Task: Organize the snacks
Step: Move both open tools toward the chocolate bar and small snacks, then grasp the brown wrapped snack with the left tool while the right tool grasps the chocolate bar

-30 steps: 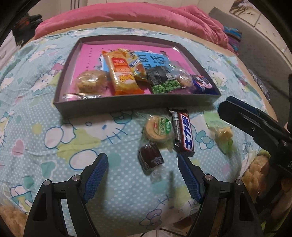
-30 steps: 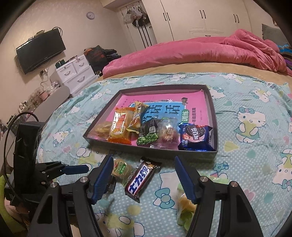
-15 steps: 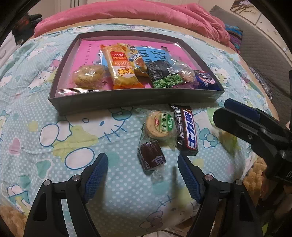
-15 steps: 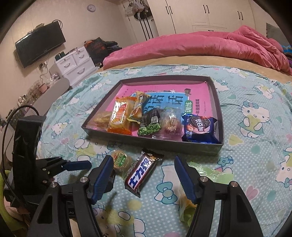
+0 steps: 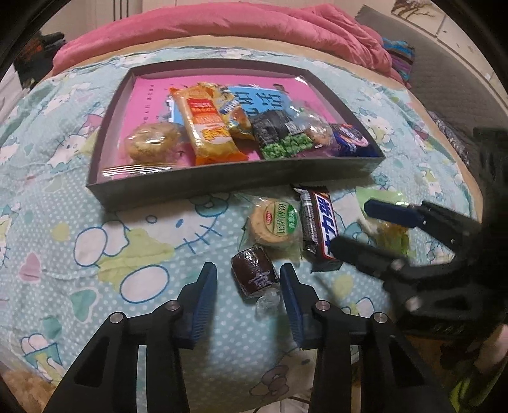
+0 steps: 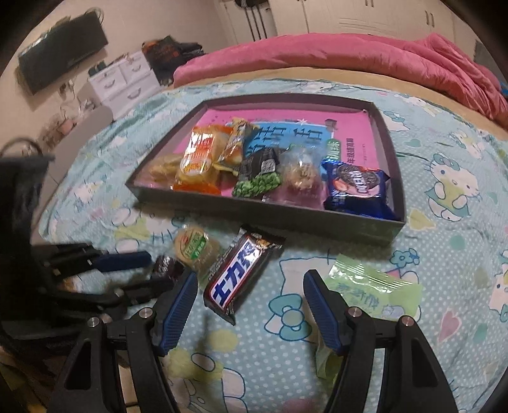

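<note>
A dark tray (image 5: pixel 222 187) on the bed holds several snacks. In front of it lie a brown wrapped candy (image 5: pixel 254 274), a round green-label biscuit (image 5: pixel 276 227), a Snickers bar (image 5: pixel 319 228) and a green packet (image 6: pixel 374 289). My left gripper (image 5: pixel 249 279) is open, jaws narrowed, either side of the brown candy's near end. My right gripper (image 6: pixel 250 292) is open, its fingers straddling the near end of the Snickers bar (image 6: pixel 241 273); the green packet is beside its right finger. The right gripper also shows in the left wrist view (image 5: pixel 371 228).
A pink duvet (image 5: pixel 238 28) is bunched at the far side of the bed. White drawers (image 6: pixel 120 82) and a wall TV (image 6: pixel 60 50) stand left of the bed. The bed's near edge is just below both grippers.
My left gripper's jaws have narrowed and moved forward around the brown candy. My right gripper has moved forward and down over the Snickers bar.
</note>
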The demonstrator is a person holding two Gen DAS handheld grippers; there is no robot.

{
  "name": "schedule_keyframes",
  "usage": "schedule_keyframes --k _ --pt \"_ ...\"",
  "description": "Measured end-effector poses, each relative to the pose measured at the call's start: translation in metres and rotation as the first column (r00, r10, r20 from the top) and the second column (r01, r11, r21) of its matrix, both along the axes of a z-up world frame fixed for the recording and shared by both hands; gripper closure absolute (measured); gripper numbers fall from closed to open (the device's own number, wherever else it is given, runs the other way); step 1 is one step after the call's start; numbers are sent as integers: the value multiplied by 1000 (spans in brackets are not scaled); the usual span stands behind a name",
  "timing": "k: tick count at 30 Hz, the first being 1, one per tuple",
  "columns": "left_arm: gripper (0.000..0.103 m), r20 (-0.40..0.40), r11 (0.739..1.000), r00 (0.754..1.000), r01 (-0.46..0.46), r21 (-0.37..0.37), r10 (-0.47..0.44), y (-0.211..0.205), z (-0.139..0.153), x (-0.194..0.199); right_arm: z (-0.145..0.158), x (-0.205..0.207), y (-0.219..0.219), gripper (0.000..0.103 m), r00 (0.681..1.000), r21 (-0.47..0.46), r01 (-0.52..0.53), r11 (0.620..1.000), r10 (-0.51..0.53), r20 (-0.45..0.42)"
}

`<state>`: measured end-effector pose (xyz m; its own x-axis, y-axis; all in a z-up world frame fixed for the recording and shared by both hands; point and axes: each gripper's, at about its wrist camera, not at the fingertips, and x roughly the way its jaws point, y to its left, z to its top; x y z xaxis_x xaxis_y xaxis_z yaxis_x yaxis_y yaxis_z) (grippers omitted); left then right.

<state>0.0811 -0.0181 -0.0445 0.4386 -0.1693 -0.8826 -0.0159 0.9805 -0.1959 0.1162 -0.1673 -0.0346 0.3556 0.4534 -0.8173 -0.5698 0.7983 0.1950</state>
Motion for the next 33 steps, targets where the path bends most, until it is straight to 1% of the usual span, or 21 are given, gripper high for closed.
schedule_keyframes --k 3,7,8,9,10,12,14,19,25,27,28,30,32,33 --pt "60 -2 1000 1000 -19 -20 19 8 2 0 -6 -2 8 34 1000 -33 -23 999 23 -1" --pt "60 -6 999 1000 -22 -29 22 10 1 -1 -15 -5 18 34 999 -102 -35 994 38 27" --pt "60 -7 999 1000 -21 -28 21 10 1 -1 -16 -5 19 38 999 -108 -35 993 39 35" --pt "60 -8 999 1000 -20 -27 20 10 2 -1 -16 -4 18 41 999 -108 -35 994 40 37" --pt "60 -7 999 1000 -20 -26 20 10 2 -1 -15 -5 17 47 998 -104 -34 994 38 40" --pt "60 -11 999 1000 -21 -29 21 12 1 -2 -12 -5 13 50 999 -102 -21 995 25 47" --pt "60 -16 999 1000 -20 -34 19 11 0 -1 -12 -3 8 55 999 -99 1 995 3 42" --pt "60 -36 1000 999 3 -29 -4 2 -6 0 -14 6 4 55 999 -68 32 997 -32 12" --pt "63 -49 1000 999 18 -8 -18 -8 -13 3 -19 14 12 55 999 -68 52 996 -51 19" --pt "64 -51 1000 999 16 -5 -16 -10 -15 4 -21 16 17 58 999 -79 48 996 -46 30" --pt "65 -51 1000 999 15 -5 -16 -10 -15 4 -22 16 19 63 999 -79 41 996 -39 28" --pt "68 -49 1000 999 15 -5 -15 -10 -16 6 -26 18 24 65 999 -94 29 995 -26 29" --pt "72 -45 1000 999 20 -2 -20 -12 -17 7 -27 18 27 70 999 -106 17 994 -12 40" --pt "72 -43 1000 999 25 6 -25 -14 -17 8 -26 18 27 70 999 -108 13 994 -8 42"
